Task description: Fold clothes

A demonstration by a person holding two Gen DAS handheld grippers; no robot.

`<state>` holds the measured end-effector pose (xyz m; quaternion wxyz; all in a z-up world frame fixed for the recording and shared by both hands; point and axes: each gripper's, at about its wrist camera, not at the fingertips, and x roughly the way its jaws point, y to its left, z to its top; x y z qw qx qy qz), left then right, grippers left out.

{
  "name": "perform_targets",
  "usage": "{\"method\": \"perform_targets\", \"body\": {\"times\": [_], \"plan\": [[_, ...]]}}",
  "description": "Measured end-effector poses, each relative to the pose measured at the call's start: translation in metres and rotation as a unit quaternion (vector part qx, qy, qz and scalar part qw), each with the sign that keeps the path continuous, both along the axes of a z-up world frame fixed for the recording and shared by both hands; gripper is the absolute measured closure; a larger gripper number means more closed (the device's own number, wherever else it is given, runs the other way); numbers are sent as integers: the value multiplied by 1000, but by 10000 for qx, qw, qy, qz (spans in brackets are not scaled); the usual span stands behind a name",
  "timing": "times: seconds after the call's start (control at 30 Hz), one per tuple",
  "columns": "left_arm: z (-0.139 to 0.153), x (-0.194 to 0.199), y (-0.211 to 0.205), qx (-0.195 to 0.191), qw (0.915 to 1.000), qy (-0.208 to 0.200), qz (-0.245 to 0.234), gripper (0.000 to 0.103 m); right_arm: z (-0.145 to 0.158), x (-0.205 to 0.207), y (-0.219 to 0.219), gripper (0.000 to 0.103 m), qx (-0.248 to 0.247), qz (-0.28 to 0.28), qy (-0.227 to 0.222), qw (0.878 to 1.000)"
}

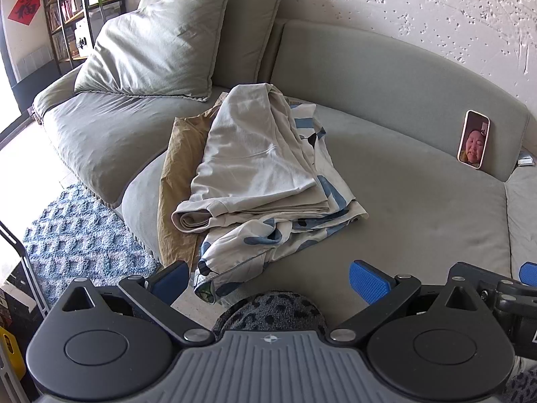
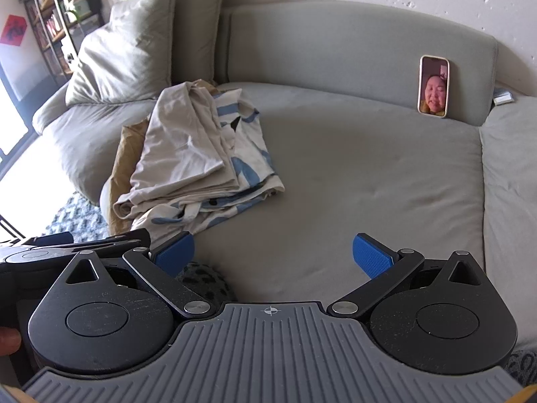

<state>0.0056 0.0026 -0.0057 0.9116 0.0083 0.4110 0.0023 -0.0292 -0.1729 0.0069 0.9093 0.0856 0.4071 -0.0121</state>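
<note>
A pile of clothes lies on the grey-green sofa seat (image 1: 419, 201): a beige garment (image 1: 258, 154) on top, a white cloth with blue patches (image 1: 295, 225) under it, and a tan cloth (image 1: 181, 174) at the pile's left edge. In the right wrist view the same beige garment (image 2: 181, 147) and blue-patched cloth (image 2: 248, 154) sit left of centre. My left gripper (image 1: 268, 283) is open, just short of the pile's near edge, holding nothing. My right gripper (image 2: 273, 255) is open over bare seat (image 2: 369, 184), to the right of the pile.
A phone (image 1: 474, 139) with a lit screen leans on the backrest at the right; the phone (image 2: 433, 86) also shows in the right wrist view. Large cushions (image 1: 157, 40) fill the sofa's left end. A blue patterned rug (image 1: 77, 235) lies on the floor, a bookshelf (image 1: 70, 10) behind. A spotted knee (image 1: 268, 309) is below.
</note>
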Motion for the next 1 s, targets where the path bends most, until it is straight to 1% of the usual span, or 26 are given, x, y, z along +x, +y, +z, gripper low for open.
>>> {"method": "perform_targets", "body": {"times": [0.23,0.4,0.57,0.7,0.87,0.97,1.0], "plan": [[-2,0,1,8,10000,19,12,1,-1,1,0,0,6,-21,19,10000],[-9,1,8,105,9999,73,114,1,-4,4,0,0,-5,-55,3,10000],[-20,4,34,82,9987,134,479,1,-13,17,-1,0,215,-132,-124,9996],[-29,7,58,46,9975,22,708,1,-22,35,6,0,307,-112,-274,9991],[-40,17,89,-142,9925,12,1213,1,-39,65,21,0,684,-31,-433,9967],[-47,24,103,-115,9896,0,1437,1,-53,90,35,0,650,136,-475,9967],[-50,27,107,-78,9888,0,1494,1,-59,101,39,0,723,179,-414,9964]]}}
